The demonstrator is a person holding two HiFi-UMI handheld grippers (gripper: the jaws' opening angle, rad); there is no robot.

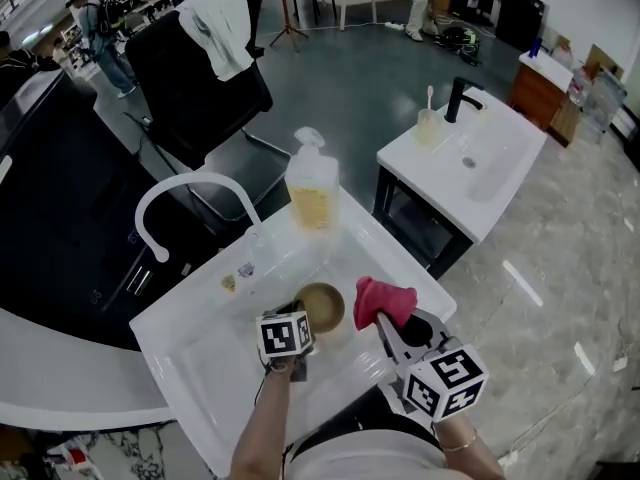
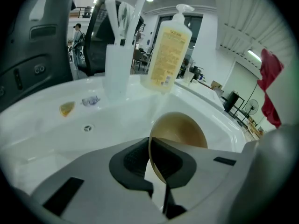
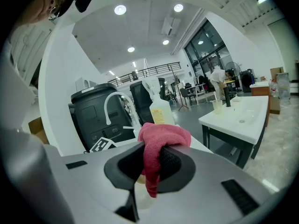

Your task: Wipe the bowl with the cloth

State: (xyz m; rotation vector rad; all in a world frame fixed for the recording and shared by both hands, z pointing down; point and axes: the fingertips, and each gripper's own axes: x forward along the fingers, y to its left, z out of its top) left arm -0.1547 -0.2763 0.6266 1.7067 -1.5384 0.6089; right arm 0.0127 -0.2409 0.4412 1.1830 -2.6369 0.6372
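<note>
At your far left a white faucet [image 1: 190, 183] arches in a smooth tube over the back of the glossy white sink [image 1: 200, 348]. Two small stickers sit on the basin wall below it.

Your left gripper [image 1: 300, 313] reaches into the basin, and its ribbed dark pads are clamped together on the thin rim of the bowl [image 1: 325, 303]. The bowl is round, tan and matte, and it sits low in the basin toward the sink's right side. From the left gripper view it is tipped on its edge between the pads.

Behind the bowl a clear plastic bottle [image 1: 312, 186] stands on the sink's back ledge. It is squarish, holds yellow liquid and has a white pump on top.

Just right of the bowl, and apart from it, is the cloth [image 1: 385, 300], a soft red bunch with rounded folds. Your right gripper [image 1: 385, 320] has its pads pinched shut on the cloth, with one loose end hanging down between them.

Farther right stands a second white sink [image 1: 500, 168] with a black tap [image 1: 458, 96] and a pale cup [image 1: 428, 126].
</note>
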